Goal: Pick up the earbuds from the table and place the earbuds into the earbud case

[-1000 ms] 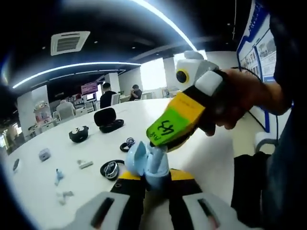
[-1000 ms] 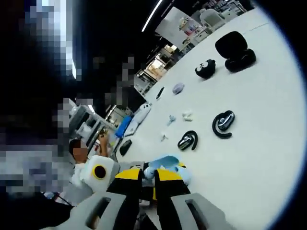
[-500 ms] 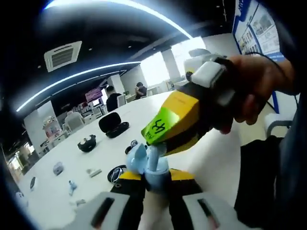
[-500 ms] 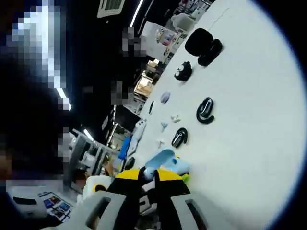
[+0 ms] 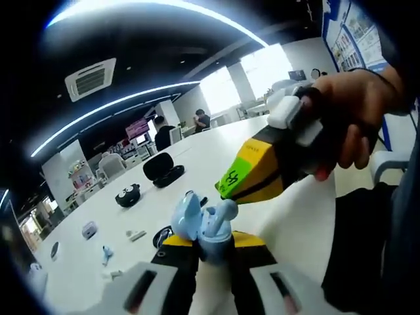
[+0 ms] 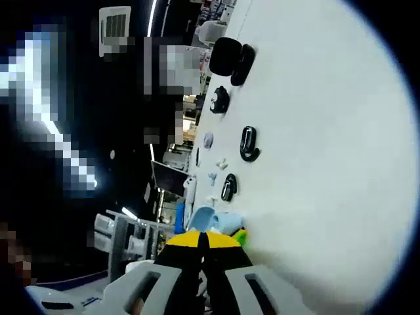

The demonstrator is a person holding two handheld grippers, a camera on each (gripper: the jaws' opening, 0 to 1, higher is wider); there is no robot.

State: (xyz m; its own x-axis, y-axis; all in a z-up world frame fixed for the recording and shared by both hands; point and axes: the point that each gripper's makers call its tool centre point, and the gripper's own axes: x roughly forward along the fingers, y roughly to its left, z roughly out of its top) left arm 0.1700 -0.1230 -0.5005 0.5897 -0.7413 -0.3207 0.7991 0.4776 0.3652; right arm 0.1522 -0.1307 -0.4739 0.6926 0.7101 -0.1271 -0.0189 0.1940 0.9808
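I note my left gripper clamps the open blue earbud case; my right gripper, jaws closed, contents unclear, is just beside it. Next: confirm seating.

Left gripper: grey moulded body, black jaws capped with yellow pads. Right gripper: yellow-and-black wedge-shaped jaws, green label with black handwriting, possibly digits; white block on grip. Hand on it; dark clothing adjoining.

The case is pale blue, sitting in yellow-and-black left tongs. Right tongs have a green label. Desk is white.
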